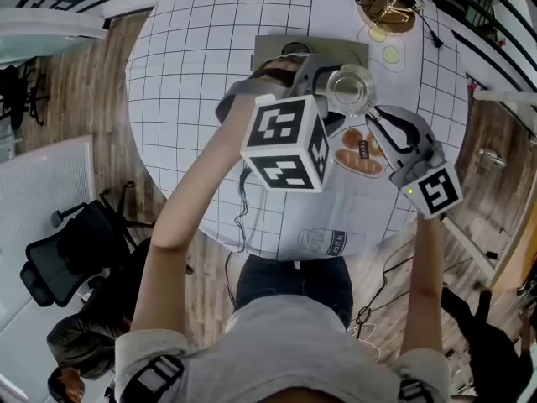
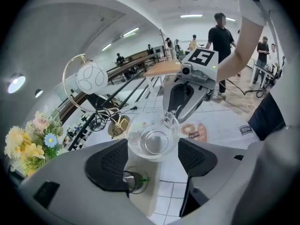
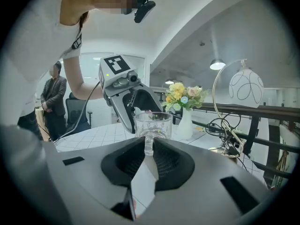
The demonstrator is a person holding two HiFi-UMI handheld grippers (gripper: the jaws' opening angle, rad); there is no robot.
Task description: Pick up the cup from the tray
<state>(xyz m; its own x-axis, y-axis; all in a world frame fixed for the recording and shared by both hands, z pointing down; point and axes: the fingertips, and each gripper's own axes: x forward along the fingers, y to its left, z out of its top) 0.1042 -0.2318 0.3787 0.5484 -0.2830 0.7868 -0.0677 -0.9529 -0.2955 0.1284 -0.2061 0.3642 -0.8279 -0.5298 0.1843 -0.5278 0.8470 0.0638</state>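
A clear glass cup (image 1: 350, 91) with a handle hangs in the air above the grey tray (image 1: 273, 47) on the round table. My left gripper (image 1: 337, 84) reaches in from the left, and its pads (image 2: 112, 161) press the cup's body (image 2: 152, 142) on both sides. My right gripper (image 1: 375, 114) comes from the right and is shut on the cup's handle (image 3: 149, 144). In the right gripper view the cup (image 3: 152, 122) stands upright just beyond the jaws, with the left gripper (image 3: 123, 81) behind it.
Another small glass with a green bit (image 2: 133, 179) stays on the tray (image 2: 152, 196) below. A printed bread picture (image 1: 361, 154) lies on the checked cloth. A vase of flowers (image 3: 185, 102), a ring lamp (image 2: 91, 78) and cables (image 1: 390, 7) stand at the far side. People stand in the room.
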